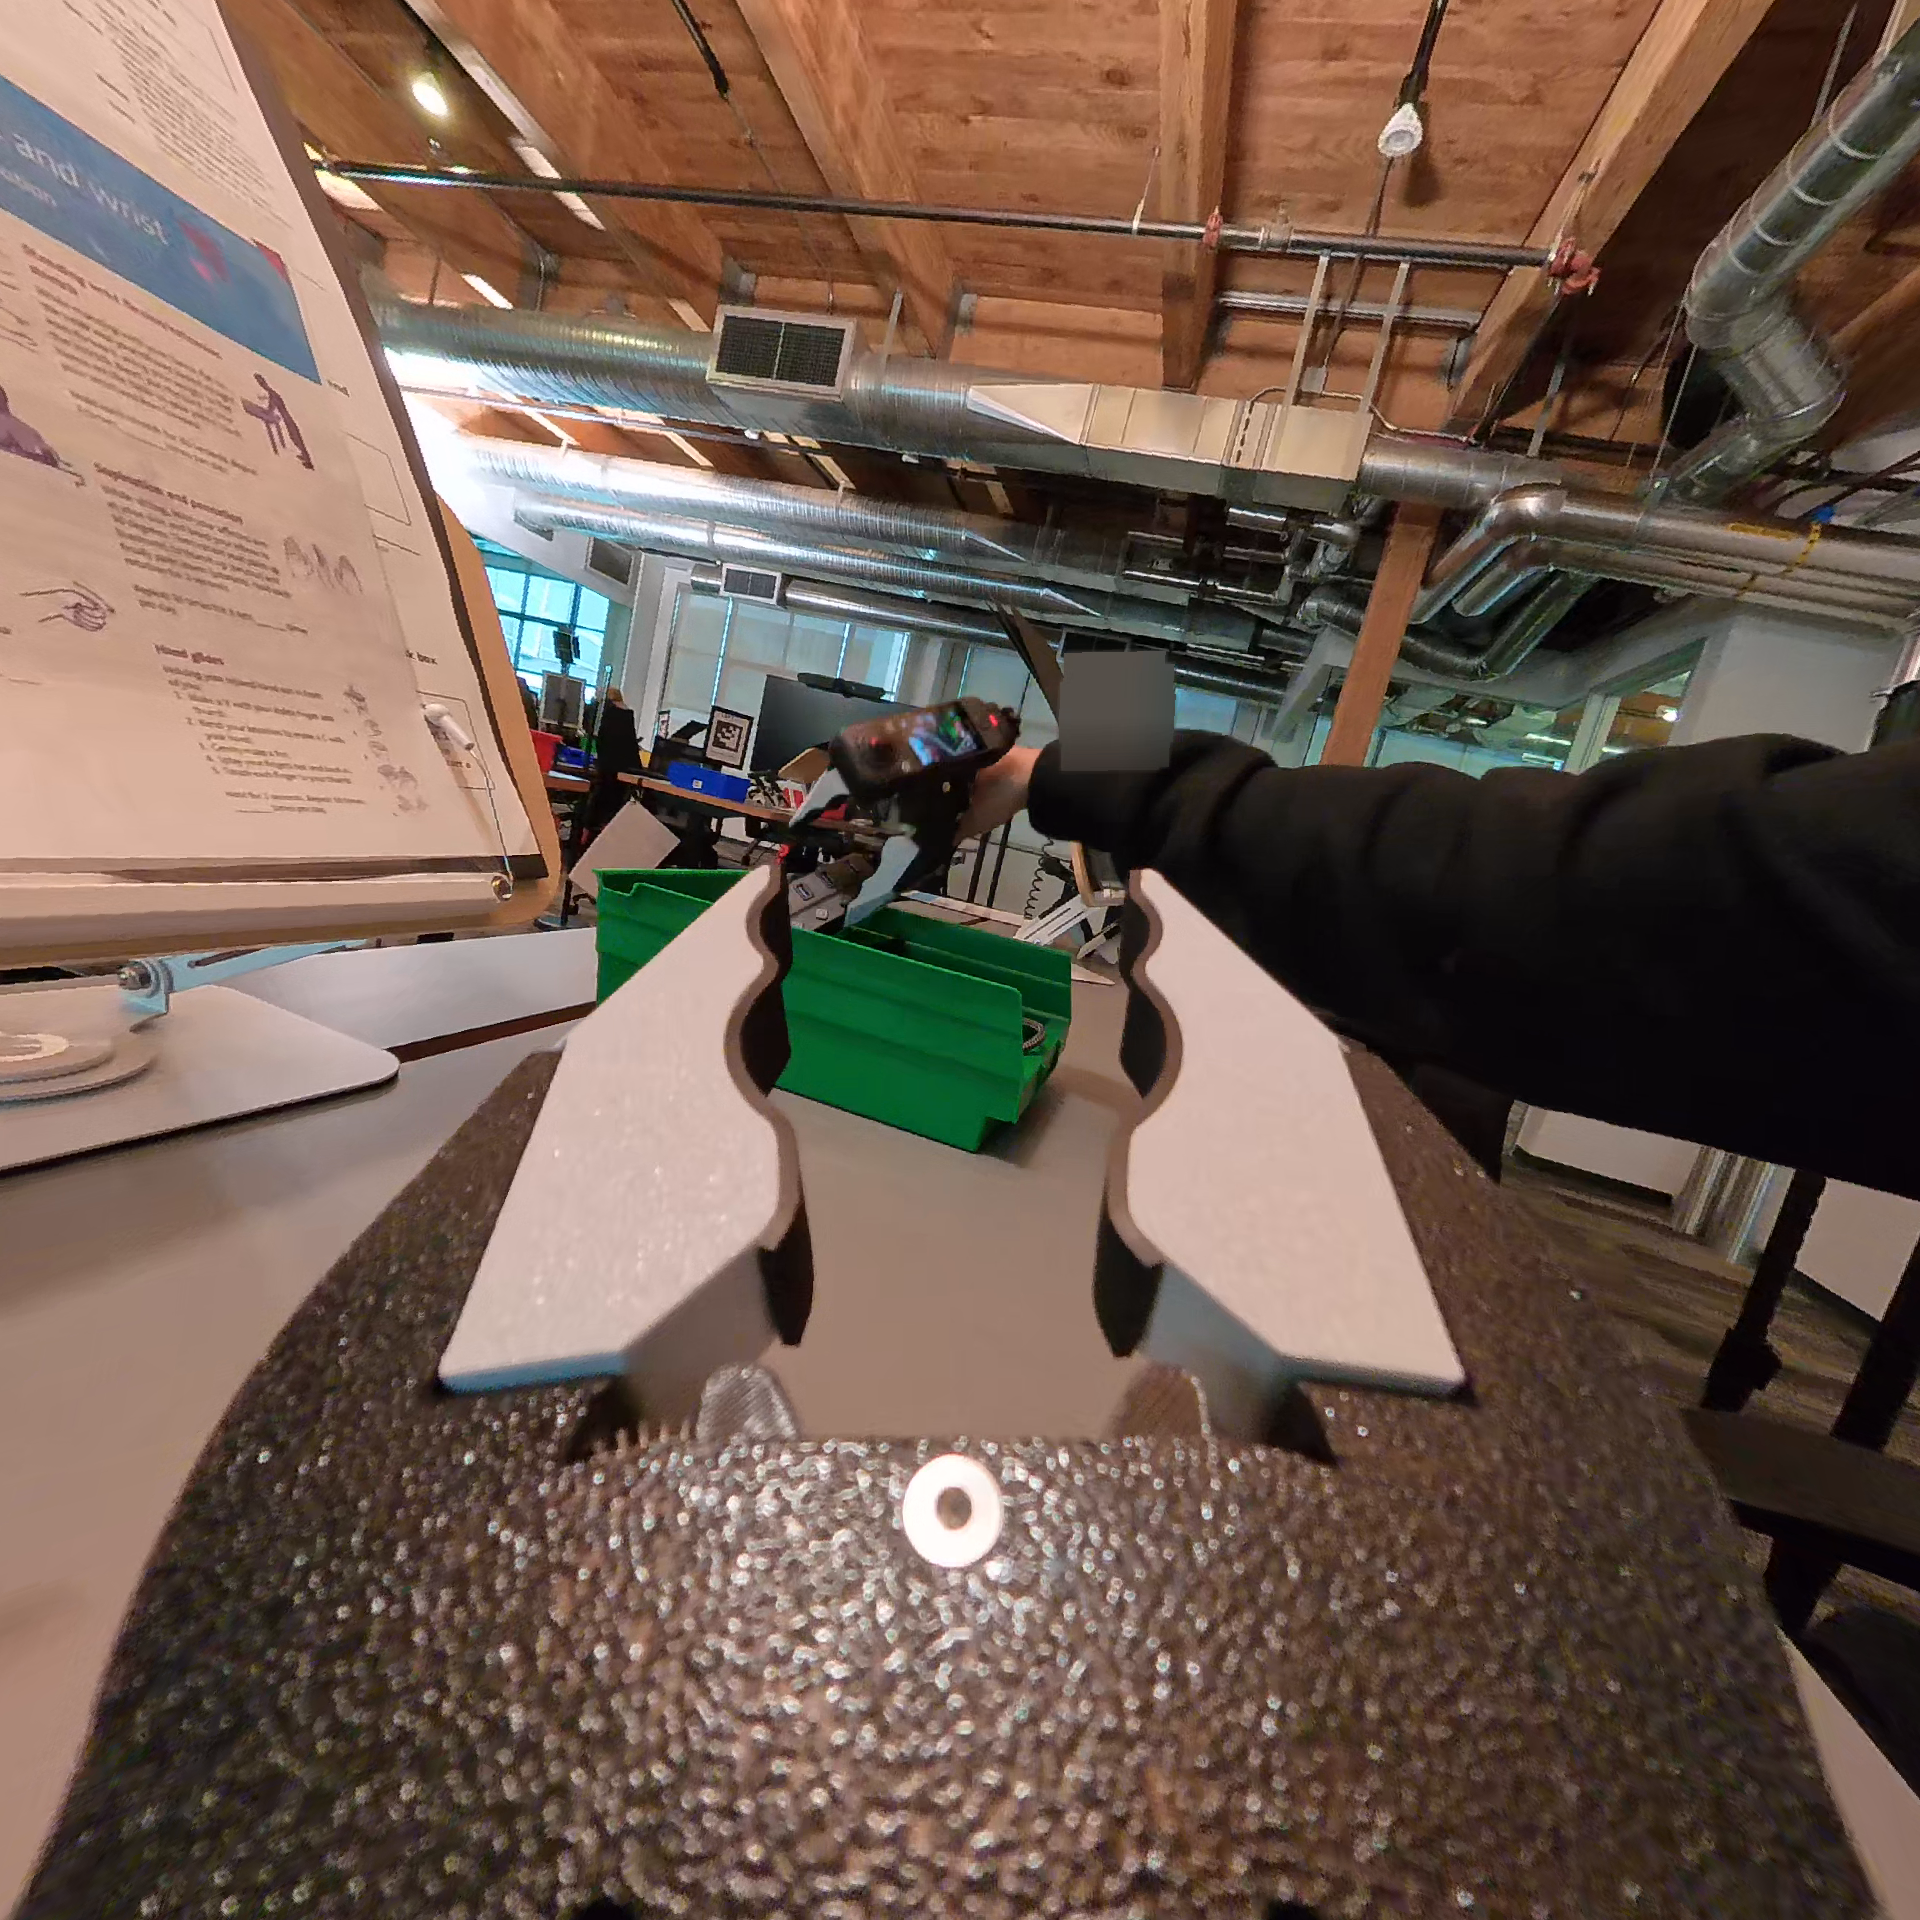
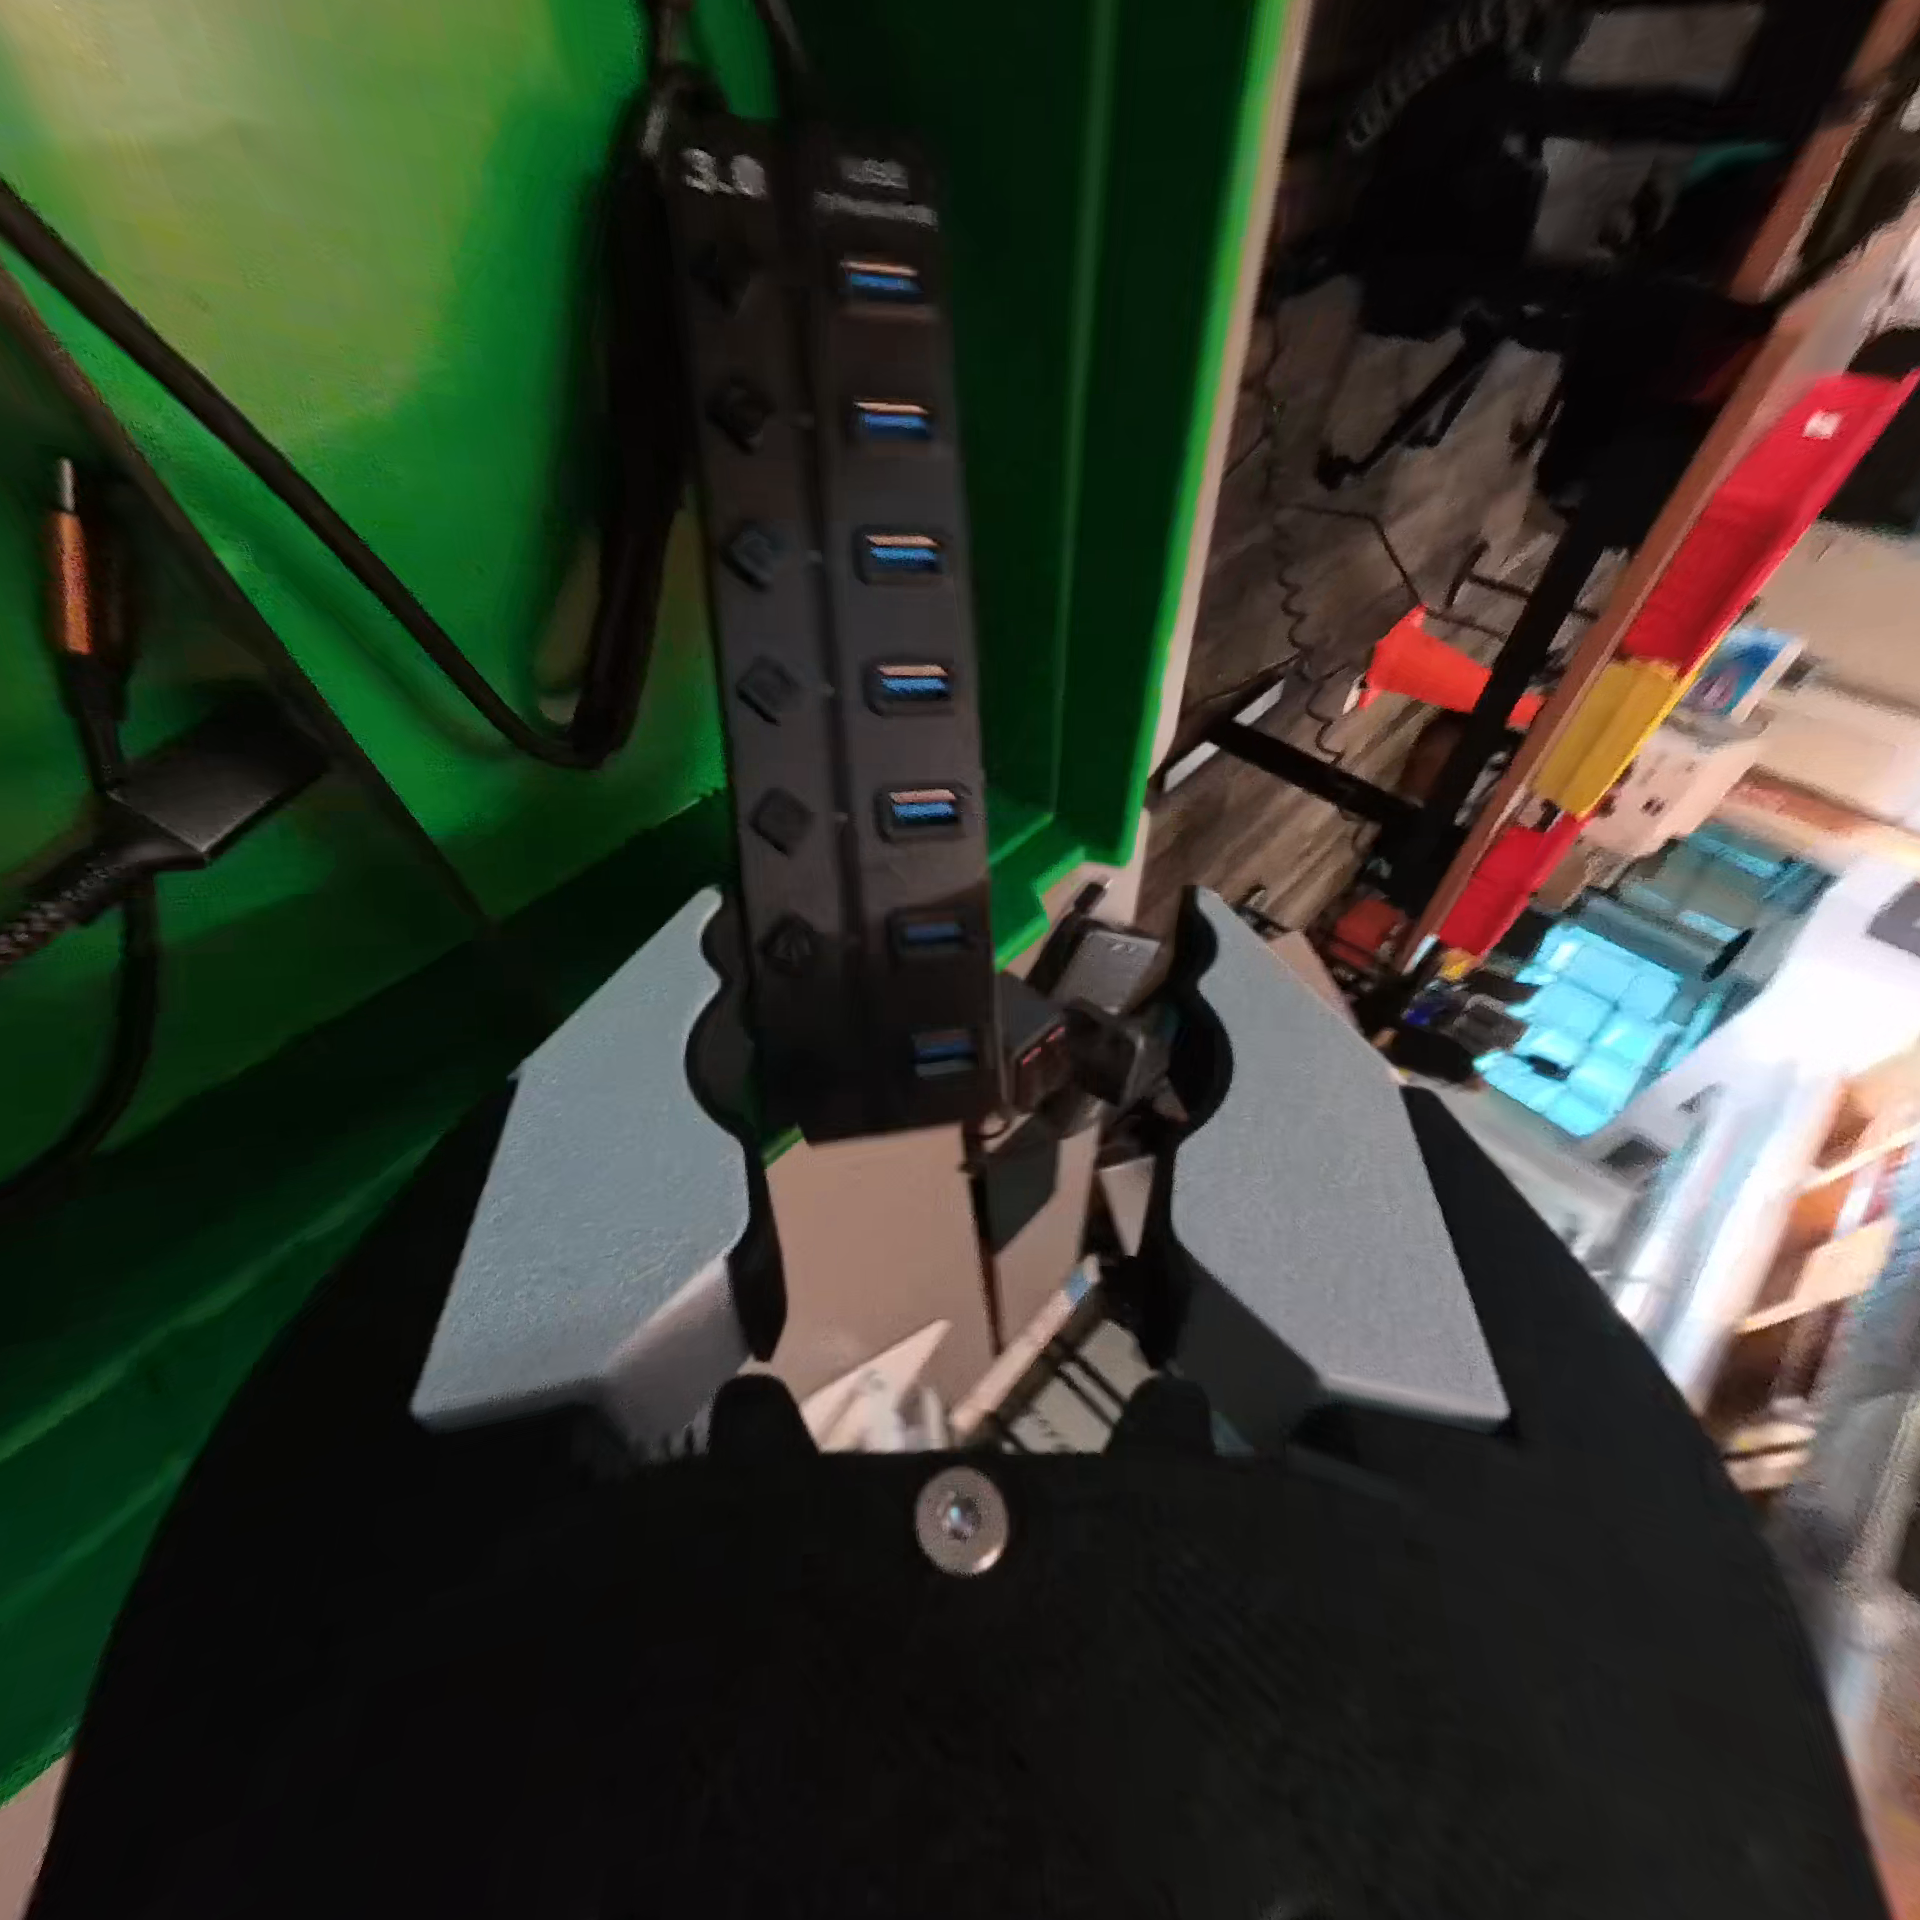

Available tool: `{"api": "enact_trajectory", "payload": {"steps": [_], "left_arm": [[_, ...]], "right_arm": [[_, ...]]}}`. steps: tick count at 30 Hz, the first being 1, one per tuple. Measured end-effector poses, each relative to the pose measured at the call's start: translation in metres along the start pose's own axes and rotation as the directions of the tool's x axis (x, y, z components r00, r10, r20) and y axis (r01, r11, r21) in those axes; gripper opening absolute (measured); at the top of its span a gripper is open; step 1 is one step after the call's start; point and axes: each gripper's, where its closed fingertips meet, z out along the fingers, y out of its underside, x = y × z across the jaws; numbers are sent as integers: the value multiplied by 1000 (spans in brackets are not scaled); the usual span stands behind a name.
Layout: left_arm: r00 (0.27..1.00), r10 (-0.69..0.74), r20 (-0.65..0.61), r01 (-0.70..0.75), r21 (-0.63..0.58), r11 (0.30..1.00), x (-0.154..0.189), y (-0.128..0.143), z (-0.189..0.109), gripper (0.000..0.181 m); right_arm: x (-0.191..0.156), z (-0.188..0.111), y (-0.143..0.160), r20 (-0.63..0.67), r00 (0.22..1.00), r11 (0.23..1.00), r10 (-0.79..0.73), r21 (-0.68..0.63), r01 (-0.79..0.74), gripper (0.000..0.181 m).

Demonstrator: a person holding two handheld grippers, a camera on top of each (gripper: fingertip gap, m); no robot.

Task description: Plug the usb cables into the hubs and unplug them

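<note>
A long black USB hub (image 2: pixel 862 644) with a row of blue ports lies in a green bin (image 2: pixel 364 312). Its near end sits between the fingers of my right gripper (image 2: pixel 956 914), which is open; the left finger is close to the hub's side and the right finger is apart from it. A black cable (image 2: pixel 416 623) and an orange-tipped plug (image 2: pixel 73 561) lie in the bin to the left. My left gripper (image 1: pixel 951 894) is open and empty above the grey table (image 1: pixel 260 1299), in front of the bin (image 1: pixel 914 1029). The right gripper (image 1: pixel 873 883) shows over the bin.
A slanted poster stand (image 1: pixel 208 468) with a flat metal base (image 1: pixel 208 1060) stands on the table at left. The person's black-sleeved arm (image 1: pixel 1455 904) reaches across from the right. A dark chair (image 1: pixel 1818 1455) stands off the table's right edge.
</note>
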Motion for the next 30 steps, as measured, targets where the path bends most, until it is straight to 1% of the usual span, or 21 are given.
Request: {"api": "enact_trajectory", "payload": {"steps": [2,3,4,6,7,9,11,13,14,16,18,20,21,22,24,25,27,29,30], "left_arm": [[1000,-10,-3,10,5,1000,1,-1,1,62],[1000,-12,-4,12,7,1000,2,-2,2,62],[1000,-9,-4,9,1,1000,3,-2,3,62],[1000,25,8,-24,-39,999,5,2,6,62],[999,51,17,-50,-70,996,6,6,9,62],[994,103,20,-100,-135,986,13,10,14,62],[986,161,50,-147,-214,966,16,12,18,62],[973,209,95,-171,-307,936,21,4,16,61],[960,247,136,-186,-352,917,21,-5,11,58],[900,377,221,-245,-458,854,11,-32,-11,52],[806,503,314,-217,-634,743,-22,-60,-55,54],[688,612,390,-112,-776,620,-69,-89,-114,55],[633,647,425,-34,-820,572,-94,-99,-146,53],[604,658,450,59,-848,526,-116,-102,-176,52],[621,618,483,239,-867,438,-143,-85,-221,55],[636,593,494,288,-864,412,-151,-73,-233,55],[667,552,500,318,-861,396,-164,-47,-241,56],[639,575,512,355,-859,370,-180,-31,-249,56],[641,575,508,371,-861,348,-185,-22,-252,55]], "right_arm": [[3,-13,7,33,993,992,116,37,-117,87],[11,-22,10,2,987,985,164,54,-164,77],[19,-32,12,-40,978,977,205,67,-202,73],[29,-60,3,-96,949,950,301,116,-289,81],[30,-77,-11,-108,924,921,365,183,-343,83],[14,-117,-60,-38,881,824,472,375,-425,85],[-10,-161,-117,60,843,666,535,584,-464,81],[-48,-198,-170,181,828,505,531,716,-481,83],[-70,-212,-193,241,828,439,507,754,-488,83],[-111,-228,-227,343,823,347,453,783,-517,83],[-142,-235,-249,386,833,304,397,801,-516,84],[-158,-236,-260,362,852,287,378,830,-479,82],[-163,-234,-263,372,848,272,378,831,-486,83],[-168,-233,-267,405,835,250,373,823,-511,83],[-177,-234,-276,467,817,217,339,806,-551,82],[-181,-235,-278,471,820,212,327,809,-549,82],[-184,-238,-281,472,822,188,318,819,-543,82],[-187,-241,-284,501,812,166,299,811,-561,83],[-188,-243,-285,516,805,148,292,808,-571,83]]}}
